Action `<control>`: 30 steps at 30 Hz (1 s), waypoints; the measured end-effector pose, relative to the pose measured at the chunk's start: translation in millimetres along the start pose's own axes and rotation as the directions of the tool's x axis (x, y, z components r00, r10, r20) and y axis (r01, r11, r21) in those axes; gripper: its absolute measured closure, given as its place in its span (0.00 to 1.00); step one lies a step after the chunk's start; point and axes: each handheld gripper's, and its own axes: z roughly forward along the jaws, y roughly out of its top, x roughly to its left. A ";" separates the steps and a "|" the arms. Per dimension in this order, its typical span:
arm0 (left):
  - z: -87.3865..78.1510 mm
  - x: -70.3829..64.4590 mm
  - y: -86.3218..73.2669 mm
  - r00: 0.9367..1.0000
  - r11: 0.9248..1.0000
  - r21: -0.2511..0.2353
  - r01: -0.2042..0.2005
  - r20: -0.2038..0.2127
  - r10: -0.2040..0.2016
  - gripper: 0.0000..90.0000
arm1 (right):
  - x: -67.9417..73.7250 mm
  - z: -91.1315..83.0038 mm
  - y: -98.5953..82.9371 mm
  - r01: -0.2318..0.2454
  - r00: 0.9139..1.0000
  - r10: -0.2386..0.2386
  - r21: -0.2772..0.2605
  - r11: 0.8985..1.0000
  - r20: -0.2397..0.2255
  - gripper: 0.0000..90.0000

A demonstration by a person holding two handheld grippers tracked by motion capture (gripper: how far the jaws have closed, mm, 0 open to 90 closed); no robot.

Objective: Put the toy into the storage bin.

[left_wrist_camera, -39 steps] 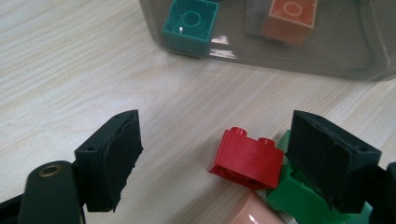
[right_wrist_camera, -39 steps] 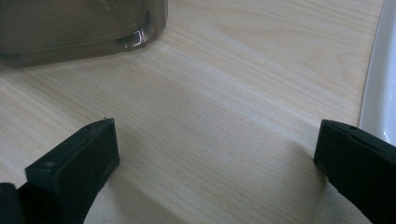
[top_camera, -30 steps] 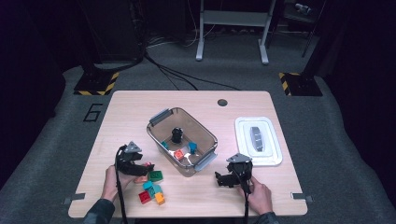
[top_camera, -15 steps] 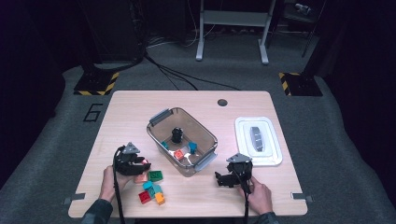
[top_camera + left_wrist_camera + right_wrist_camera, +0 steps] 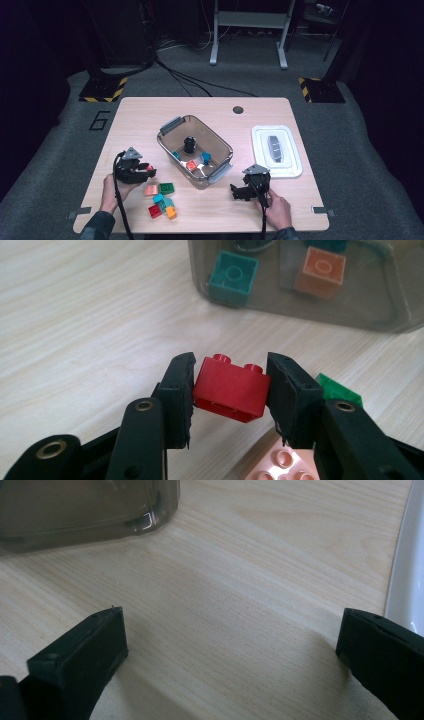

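The red brick [image 5: 230, 390] is up off the desk [image 5: 145, 120] now, pinched squarely between the jaws of the left tongs [image 5: 230, 395], where a second ago those tongs were down among the loose pile. So the pick looks made, and the carry to the clear bin [image 5: 220, 137] should be next. In the high view the left tongs [image 5: 141, 172] have drawn back a touch toward the desk's left side, leaving the pink brick [image 5: 151, 190] and green brick [image 5: 166, 188] just beside them and the small cluster nearer the front edge. The bin wall sits close ahead, with teal and orange bricks already inside, so the brick must clear that rim. Open wood lies between. The right tongs [image 5: 239, 192] rest spread wide and empty by the bin's near corner, the white lid [image 5: 260, 135] to their right.
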 end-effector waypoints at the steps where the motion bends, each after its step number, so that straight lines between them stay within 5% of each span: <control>1: -2.8 0.2 2.1 1.000 1.000 -0.008 -0.004 -0.004 0.004 0.62 | 0.2 0.1 0.0 -0.002 1.000 0.002 0.000 1.000 0.000 0.00; 18: -53.0 -2.8 56.4 0.997 0.996 -0.074 -0.059 -0.048 0.056 0.62 | -0.8 0.0 -0.2 0.011 1.000 -0.011 0.000 1.000 0.001 0.00; 30: -63.3 -11.4 92.8 0.997 0.989 -0.128 -0.074 -0.040 0.069 0.62 | 0.3 0.1 0.0 -0.003 1.000 0.003 0.000 1.000 0.000 0.00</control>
